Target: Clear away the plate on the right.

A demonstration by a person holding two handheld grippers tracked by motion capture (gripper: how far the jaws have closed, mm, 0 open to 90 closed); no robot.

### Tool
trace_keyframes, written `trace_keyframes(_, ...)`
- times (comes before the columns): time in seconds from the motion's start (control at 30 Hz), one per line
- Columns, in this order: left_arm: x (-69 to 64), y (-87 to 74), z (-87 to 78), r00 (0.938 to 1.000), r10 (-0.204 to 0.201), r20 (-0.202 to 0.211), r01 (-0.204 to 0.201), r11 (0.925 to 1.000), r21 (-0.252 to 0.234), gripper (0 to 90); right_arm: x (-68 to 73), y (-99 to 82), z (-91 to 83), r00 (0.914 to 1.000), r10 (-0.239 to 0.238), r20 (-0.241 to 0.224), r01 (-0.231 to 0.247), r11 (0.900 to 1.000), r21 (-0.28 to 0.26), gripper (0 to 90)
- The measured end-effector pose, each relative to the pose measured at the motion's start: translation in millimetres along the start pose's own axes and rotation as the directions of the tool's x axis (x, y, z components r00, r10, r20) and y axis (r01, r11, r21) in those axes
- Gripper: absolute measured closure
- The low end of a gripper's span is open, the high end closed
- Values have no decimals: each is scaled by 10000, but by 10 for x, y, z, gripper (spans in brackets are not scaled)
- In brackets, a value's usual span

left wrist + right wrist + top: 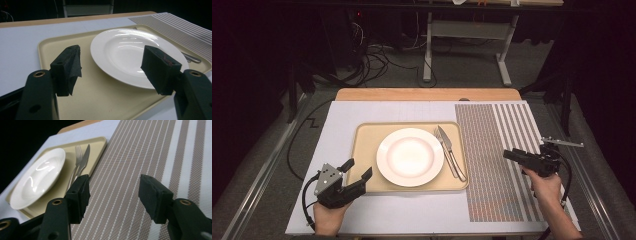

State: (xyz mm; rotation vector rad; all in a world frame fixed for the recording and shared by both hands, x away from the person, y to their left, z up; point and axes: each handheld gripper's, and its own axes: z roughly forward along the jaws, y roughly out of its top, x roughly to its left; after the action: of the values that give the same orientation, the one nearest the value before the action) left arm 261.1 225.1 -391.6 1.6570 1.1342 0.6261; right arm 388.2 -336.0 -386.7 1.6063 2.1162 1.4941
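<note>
High view: left tool (360,169) jaws apart, aimed at tray (362,150) edge, ready to grip. Right tool (511,154) jaws apart, empty, over placemat (492,150), likely staging for knife (445,140).

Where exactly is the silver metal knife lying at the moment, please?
In the high view, the silver metal knife lies on the beige plastic tray, right of the round white plate and beside the silver fork, near the striped woven placemat.
</note>
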Motion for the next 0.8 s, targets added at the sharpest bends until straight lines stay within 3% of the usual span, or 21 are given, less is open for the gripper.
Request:
trace_keyframes(0.13,-1,0,0,10000,-4,-8,4,10000,3,326,34,-31,-67,9964,-714,467,716,9974,-37,409)
trace_keyframes(0.27,2,1,-1,10000,-2,-22,2,10000,-2,326,61,-67,-138,9873,-1331,863,1347,9908,-131,398)
trace_keyframes(0.8,2,0,-6,10000,-36,-17,36,10000,-20,326,82,-231,-307,9659,-2165,1419,2256,9729,-514,352)
